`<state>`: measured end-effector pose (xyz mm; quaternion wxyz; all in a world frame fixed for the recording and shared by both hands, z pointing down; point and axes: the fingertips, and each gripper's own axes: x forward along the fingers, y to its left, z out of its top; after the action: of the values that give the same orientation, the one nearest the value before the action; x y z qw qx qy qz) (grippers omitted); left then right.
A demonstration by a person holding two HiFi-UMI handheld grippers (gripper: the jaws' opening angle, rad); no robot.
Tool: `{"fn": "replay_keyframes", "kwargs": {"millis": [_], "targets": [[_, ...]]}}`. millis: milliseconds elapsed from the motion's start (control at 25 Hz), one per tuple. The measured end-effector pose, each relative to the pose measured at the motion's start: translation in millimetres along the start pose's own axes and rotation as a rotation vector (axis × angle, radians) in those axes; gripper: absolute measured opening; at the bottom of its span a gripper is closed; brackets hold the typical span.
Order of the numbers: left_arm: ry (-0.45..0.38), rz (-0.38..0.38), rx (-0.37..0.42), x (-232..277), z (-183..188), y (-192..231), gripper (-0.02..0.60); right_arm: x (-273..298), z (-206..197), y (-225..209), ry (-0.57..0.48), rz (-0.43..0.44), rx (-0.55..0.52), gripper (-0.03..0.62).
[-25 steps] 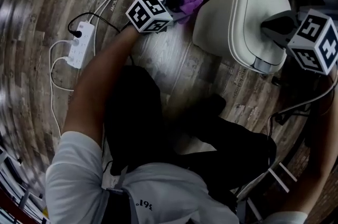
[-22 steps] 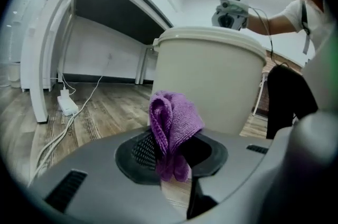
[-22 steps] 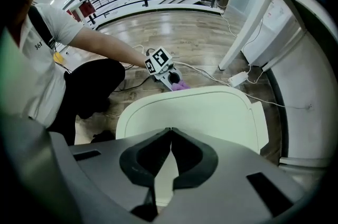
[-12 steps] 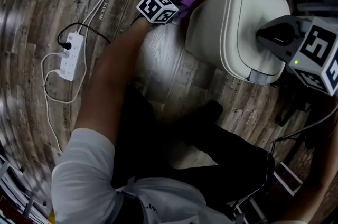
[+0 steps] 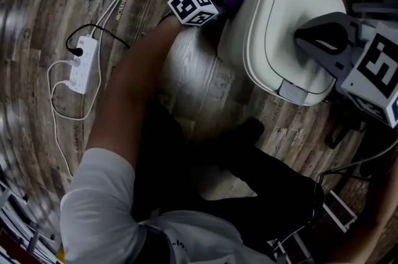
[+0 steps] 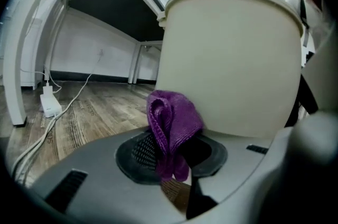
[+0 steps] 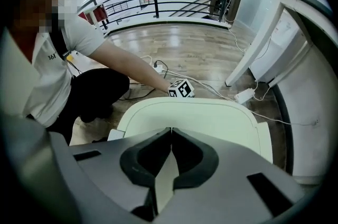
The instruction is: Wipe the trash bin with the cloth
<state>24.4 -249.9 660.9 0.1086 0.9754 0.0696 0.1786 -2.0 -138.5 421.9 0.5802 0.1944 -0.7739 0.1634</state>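
The left gripper (image 6: 170, 153) was clamped on the purple cloth (image 6: 172, 121). The cloth was a soft, nubbly piece bunched into upright folds that rose out of the narrow gap between the jaws, with a short tail hanging below the pads. Straight ahead of that gripper stood the trash bin (image 6: 232, 59), and the cloth's front fold lay at its side wall, though contact could not be confirmed. The bin was pale cream plastic, smooth-walled and round-cornered, with a flat lid edged by a raised rim. The right gripper (image 7: 169, 150) pointed steeply down over that lid, jaws pressed together with nothing between them. Whether its tips touched the lid was unclear. Off to the left gripper's left, a white power strip (image 6: 50, 104) lay on the wooden floor (image 6: 100, 112)
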Motion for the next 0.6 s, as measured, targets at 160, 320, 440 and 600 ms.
{"fn": "replay_keyframes", "kwargs": {"millis": [160,320,440,600], "targets": [[0.021,-0.047,0.069,3.3,5.0,-19.3,0.093,-1.8,7.9,5.4,0.031,0.04,-0.001,0.006],[0.009,-0.054,0.067,5.0,11.8,-21.0,0.091,-3.8,1.3,6.5,0.122,0.041,-0.005,0.006],[0.006,-0.044,0.017,2.4,1.1,-25.2,0.091,-2.4,0.4,6.1,0.095,0.035,0.034,0.006],[0.047,-0.045,0.012,-0.4,-12.4,-30.3,0.091,-3.3,1.6,2.4,0.067,0.008,0.081,0.006]]}}
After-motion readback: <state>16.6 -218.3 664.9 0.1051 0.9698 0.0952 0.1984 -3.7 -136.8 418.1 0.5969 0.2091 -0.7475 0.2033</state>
